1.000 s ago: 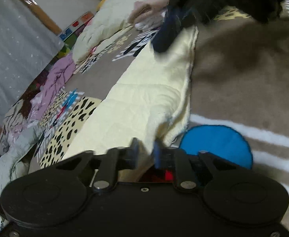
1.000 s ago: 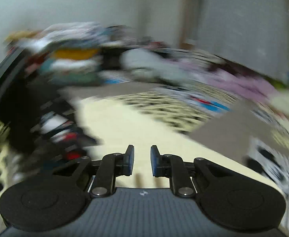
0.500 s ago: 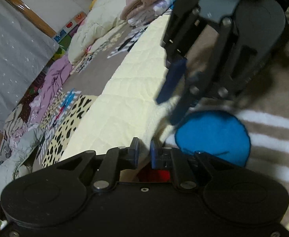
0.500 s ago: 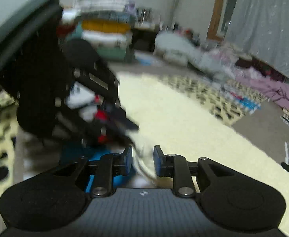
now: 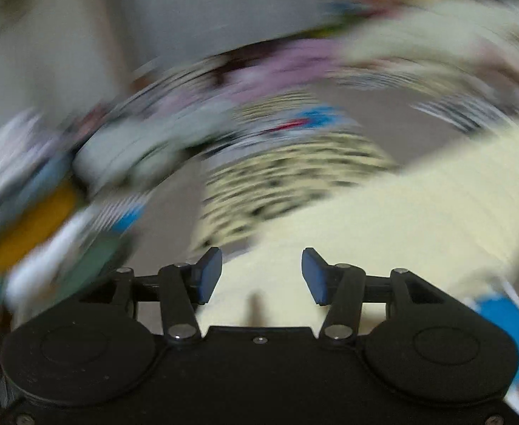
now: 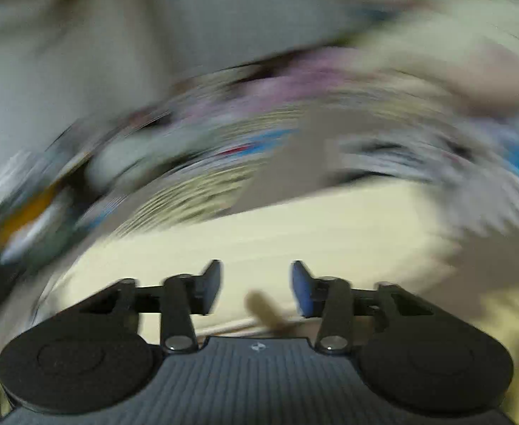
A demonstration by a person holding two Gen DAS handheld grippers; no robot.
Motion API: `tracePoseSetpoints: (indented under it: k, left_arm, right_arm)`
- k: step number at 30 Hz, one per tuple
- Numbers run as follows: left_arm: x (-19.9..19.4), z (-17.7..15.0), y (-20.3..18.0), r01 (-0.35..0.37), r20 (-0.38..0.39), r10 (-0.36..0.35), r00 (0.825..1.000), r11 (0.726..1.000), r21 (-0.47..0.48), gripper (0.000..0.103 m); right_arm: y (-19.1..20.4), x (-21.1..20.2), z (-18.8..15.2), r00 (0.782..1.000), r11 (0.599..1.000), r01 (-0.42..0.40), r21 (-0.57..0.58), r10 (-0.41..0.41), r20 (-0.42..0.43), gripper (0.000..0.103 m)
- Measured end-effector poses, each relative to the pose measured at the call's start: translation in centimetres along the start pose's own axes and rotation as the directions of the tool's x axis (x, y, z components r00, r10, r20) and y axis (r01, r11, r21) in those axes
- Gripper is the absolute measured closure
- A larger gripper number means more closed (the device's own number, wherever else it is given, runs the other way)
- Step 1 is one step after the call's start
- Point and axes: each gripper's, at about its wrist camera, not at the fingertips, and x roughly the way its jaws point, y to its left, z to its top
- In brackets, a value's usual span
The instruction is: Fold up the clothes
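Both of my grippers are spread wide with nothing between the fingers: my left gripper (image 5: 261, 274) and my right gripper (image 6: 256, 285) each look out over the pale yellow quilted cloth (image 5: 401, 219), which lies spread directly ahead of and beneath their blue pads. Beyond the left one sits a leopard-spotted fabric (image 5: 288, 177); everything farther off is blurred.
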Motion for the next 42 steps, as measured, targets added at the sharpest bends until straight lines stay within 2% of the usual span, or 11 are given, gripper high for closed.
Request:
tracePoseSetpoints:
  k: [4,8,11,15,16,19,21,27,33,36,42]
  left_arm:
    - [0.6,-2.4,7.0,-0.082,-0.126,0.03,0.992,0.895,-0.438,0.053]
    - [2.5,-5.8,10.9,0.036,-0.138,-0.211,0.968,0.658,-0.752,0.053]
    - [3.9,-7.0,10.7,0.094,-0.095,-0.298,0.95,0.563,-0.821,0.053]
    - [5.8,-7.2,9.0,0.113,-0.069,-0.278,0.958,0.59,-0.799,0.059]
    - [6.0,-6.8,8.7,0.111,-0.077,-0.267,0.961,0.623,-0.774,0.087]
    - [4.9,-5.0,6.9,0.081,-0.043,-0.129,0.991,0.813,-0.577,0.087]
    - [5.5,-4.8,5.8,0.045,-0.088,-0.099,0.991,0.874,-0.484,0.088]
    - [3.6,-2.6,5.5,-0.079,-0.033,0.071,0.997,0.934,-0.35,0.063]
    - [3.6,-1.8,2.8,0.315,0.097,-0.302,0.948,0.866,-0.388,0.065]
    - [7.3,-3.6,0.1,0.272,-0.088,-0.31,0.947,0.915,-0.298,0.06]
    - [7.2,-2.9,0.3,0.253,-0.096,-0.288,0.953,0.927,-0.276,0.06]
  right_arm:
    - [-6.6,-0.2,-0.7,1.0,0.93,-0.003,0.368,0.005,-0.005,0.046]
    - [-6.4,0.4,-1.1,0.995,0.908,-0.096,0.407,0.099,0.015,0.029]
    - [-5.4,1.6,-1.2,0.995,0.921,-0.095,0.378,0.097,0.012,0.029]
    - [-5.0,2.0,-1.2,0.997,0.934,-0.072,0.35,0.069,0.02,0.032]
    - [-5.0,1.7,-1.1,0.998,0.937,-0.066,0.342,0.063,0.018,0.033]
    - [-5.2,1.1,-0.9,0.999,0.945,-0.042,0.326,0.041,0.011,0.04]
    - [-5.9,1.0,-1.1,0.999,0.935,-0.041,0.352,0.039,0.015,0.052]
    - [-6.1,1.2,-1.1,1.0,0.932,-0.031,0.362,0.029,0.011,0.053]
    - [-6.4,0.7,-1.0,1.0,0.912,-0.016,0.409,0.008,0.022,0.053]
    - [-6.8,0.4,-0.8,1.0,0.901,-0.001,0.433,-0.008,0.019,0.053]
    - [-8.3,0.7,-1.1,0.999,0.846,-0.052,0.53,0.035,0.042,0.052]
